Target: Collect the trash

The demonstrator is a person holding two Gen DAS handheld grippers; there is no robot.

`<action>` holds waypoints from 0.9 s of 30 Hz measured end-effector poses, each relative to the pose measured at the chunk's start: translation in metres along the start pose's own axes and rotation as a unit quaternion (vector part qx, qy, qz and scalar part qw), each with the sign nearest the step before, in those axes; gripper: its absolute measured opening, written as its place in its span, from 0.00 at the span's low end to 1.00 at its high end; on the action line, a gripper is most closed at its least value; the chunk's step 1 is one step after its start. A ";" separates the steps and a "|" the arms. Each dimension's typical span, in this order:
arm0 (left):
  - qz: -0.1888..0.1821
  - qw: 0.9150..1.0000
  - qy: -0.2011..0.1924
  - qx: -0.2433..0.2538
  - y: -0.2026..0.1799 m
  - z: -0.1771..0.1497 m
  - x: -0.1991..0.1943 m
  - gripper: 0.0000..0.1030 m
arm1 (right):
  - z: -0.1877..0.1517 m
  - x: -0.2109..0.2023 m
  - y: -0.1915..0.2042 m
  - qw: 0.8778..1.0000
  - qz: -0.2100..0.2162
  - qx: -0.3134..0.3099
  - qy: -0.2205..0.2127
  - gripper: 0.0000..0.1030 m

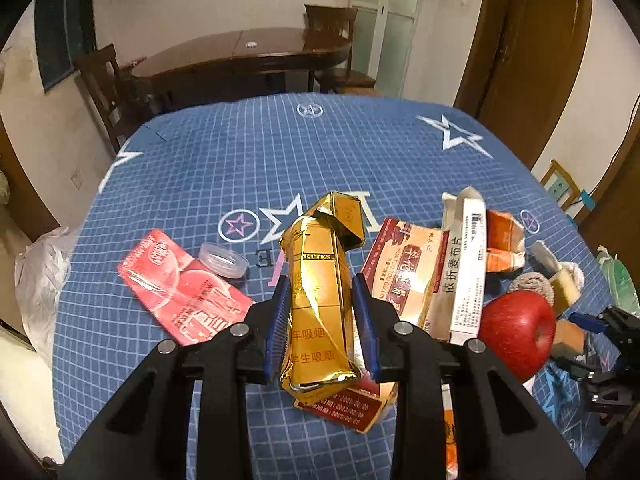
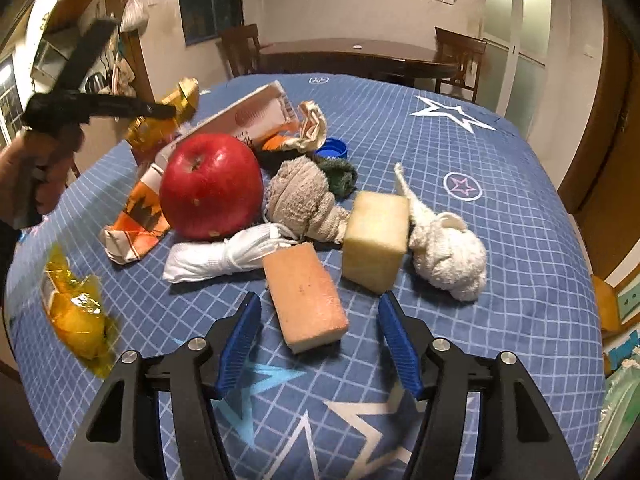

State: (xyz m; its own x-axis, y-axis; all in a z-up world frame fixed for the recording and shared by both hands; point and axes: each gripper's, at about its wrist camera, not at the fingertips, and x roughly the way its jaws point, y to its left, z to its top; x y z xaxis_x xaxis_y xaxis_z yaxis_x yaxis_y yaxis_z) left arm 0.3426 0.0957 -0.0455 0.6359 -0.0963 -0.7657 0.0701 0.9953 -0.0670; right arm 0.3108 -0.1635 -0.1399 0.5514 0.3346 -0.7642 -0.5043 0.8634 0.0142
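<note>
Crushed gold cigarette pack sits pinched in the left gripper, lifted over wrappers on the blue checked worktop. Seen from the right wrist, the right gripper has jaws spread around an orange sponge, not touching it.

Right-wrist view: apple sits far left on bench; two sponges near centre; rolled cloth to right; wrappers left of apple.
</note>
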 end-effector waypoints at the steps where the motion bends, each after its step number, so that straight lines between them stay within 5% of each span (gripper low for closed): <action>1: 0.002 1.000 -0.005 0.001 0.000 0.000 -0.004 0.29 | 0.000 0.000 0.001 1.000 -0.001 -0.002 -0.002 0.52; 9: -0.014 0.998 -0.054 0.006 -0.022 -0.017 -0.046 0.29 | 0.001 -0.003 0.009 1.000 -0.023 -0.002 -0.012 0.30; 16: -0.025 0.995 -0.101 -0.003 -0.050 -0.050 -0.088 0.29 | -0.008 -0.052 0.021 0.994 -0.049 0.040 -0.093 0.28; 27: -0.038 0.982 -0.184 0.008 -0.118 -0.100 -0.143 0.29 | -0.026 -0.145 0.065 0.968 -0.093 0.070 -0.221 0.28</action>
State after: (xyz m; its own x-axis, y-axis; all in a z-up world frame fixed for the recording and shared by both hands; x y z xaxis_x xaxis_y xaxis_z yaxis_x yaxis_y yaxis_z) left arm 0.1664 -0.0071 0.0082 0.8634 -0.1699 -0.4751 0.1378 0.9852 -0.1017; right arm 0.1808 -0.1663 -0.0450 0.8697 0.2708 -0.4127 -0.2913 0.9565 0.0138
